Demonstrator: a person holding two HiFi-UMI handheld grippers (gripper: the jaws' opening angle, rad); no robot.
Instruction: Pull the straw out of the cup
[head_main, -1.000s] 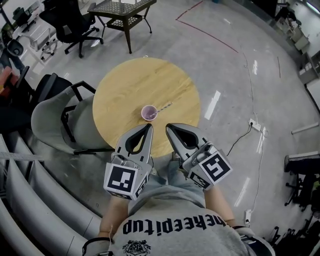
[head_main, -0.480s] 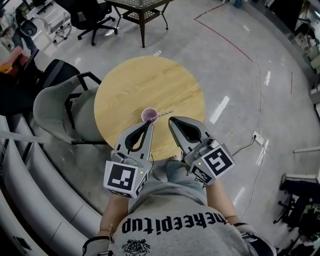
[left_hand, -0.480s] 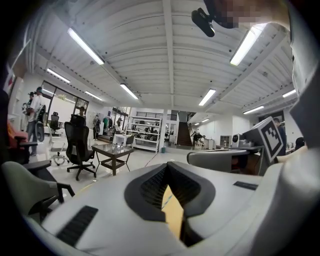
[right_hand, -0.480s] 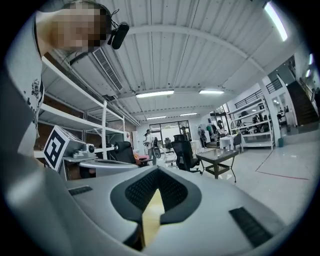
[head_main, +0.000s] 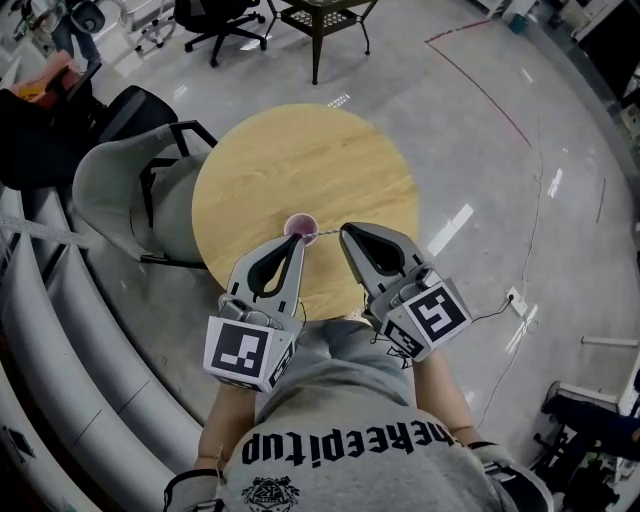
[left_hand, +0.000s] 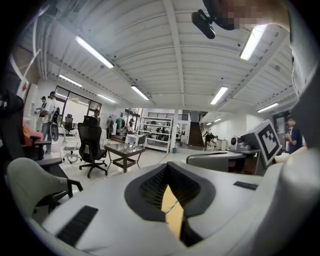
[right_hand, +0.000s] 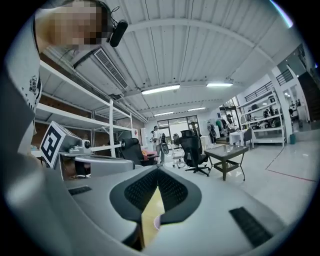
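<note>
Grey polished floor (head_main: 480, 130) surrounds the work area. A round wooden bench (head_main: 300, 160) stands at the centre, with a grey armchair (head_main: 115, 200) drawn up against its left edge. The person stands at the near edge of the bench and holds both claws level over it, tips pointing inward toward the cup.

Left claw (head_main: 296, 240): jaws clenched, drawn together at the tips with only a thin slit behind them. It grips nothing; the bench top and a length of the straw show through the slit, lying beneath. Its tip is just beside the near side of the cup.

Right claw (head_main: 346, 232): jaws opening, narrowly apart, with nothing pressed between the pads. The cup's rim shows through the gap, below the jaws.

The small pink cup (head_main: 301, 226) stands upright on the bench, near its front edge. The thin straw (head_main: 320, 235) sits in the cup and leans out to the right, its free end near the right claw's tip. Contact there cannot be confirmed.
</note>
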